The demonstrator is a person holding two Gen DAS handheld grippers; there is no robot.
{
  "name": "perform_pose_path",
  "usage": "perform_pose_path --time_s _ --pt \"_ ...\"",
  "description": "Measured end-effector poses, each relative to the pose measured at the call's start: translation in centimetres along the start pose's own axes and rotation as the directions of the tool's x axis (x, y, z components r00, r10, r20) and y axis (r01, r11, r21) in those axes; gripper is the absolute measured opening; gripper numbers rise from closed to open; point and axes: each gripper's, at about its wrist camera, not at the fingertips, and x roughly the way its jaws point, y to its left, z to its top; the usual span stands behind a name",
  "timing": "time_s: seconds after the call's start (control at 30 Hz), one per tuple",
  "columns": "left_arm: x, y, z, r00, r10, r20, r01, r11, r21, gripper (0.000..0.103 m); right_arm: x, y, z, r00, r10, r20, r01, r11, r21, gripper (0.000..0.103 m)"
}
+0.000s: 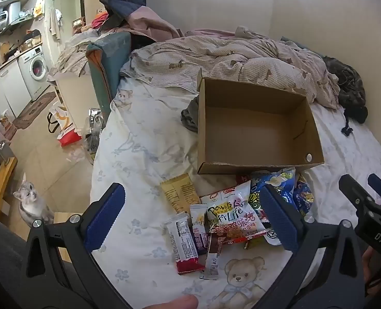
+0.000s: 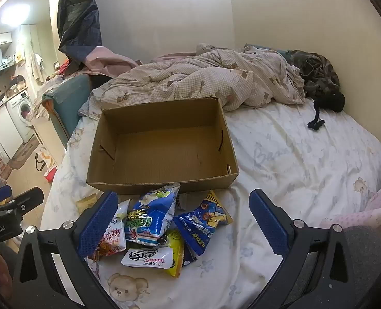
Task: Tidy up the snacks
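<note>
An empty open cardboard box (image 1: pixel 257 131) sits on the bed; it also shows in the right wrist view (image 2: pixel 164 152). A pile of snack packets lies just in front of it: a white "Power's for Life" bag (image 1: pixel 231 215), a yellow bar (image 1: pixel 180 193), a white-and-red bar (image 1: pixel 184 244), a blue chip bag (image 2: pixel 151 216), a blue-yellow packet (image 2: pixel 203 221) and a white pouch (image 2: pixel 149 257). My left gripper (image 1: pixel 193 221) is open above the pile. My right gripper (image 2: pixel 184 224) is open above the pile, holding nothing.
A crumpled quilt (image 1: pixel 229 61) lies behind the box, dark clothes (image 1: pixel 350 90) at the far right by the wall. The bed's left edge drops to a tiled floor with a cat (image 1: pixel 30 203), bags (image 1: pixel 64 126) and a washing machine (image 1: pixel 35 69).
</note>
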Motion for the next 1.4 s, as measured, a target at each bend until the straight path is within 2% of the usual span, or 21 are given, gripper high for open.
perform_pose_path --time_s 0.33,1.4 --pt "-0.3 1.1 0.0 1.0 -0.014 0.005 0.014 1.0 -0.023 0.103 0.0 0.0 0.0 1.0 0.003 0.01 -0.003 1.0 0.0 0.103" --pt "-0.4 0.1 0.6 1.0 0.008 0.012 -0.008 1.0 -0.004 0.103 -0.2 -0.2 0.0 1.0 0.004 0.018 -0.004 1.0 0.005 0.103"
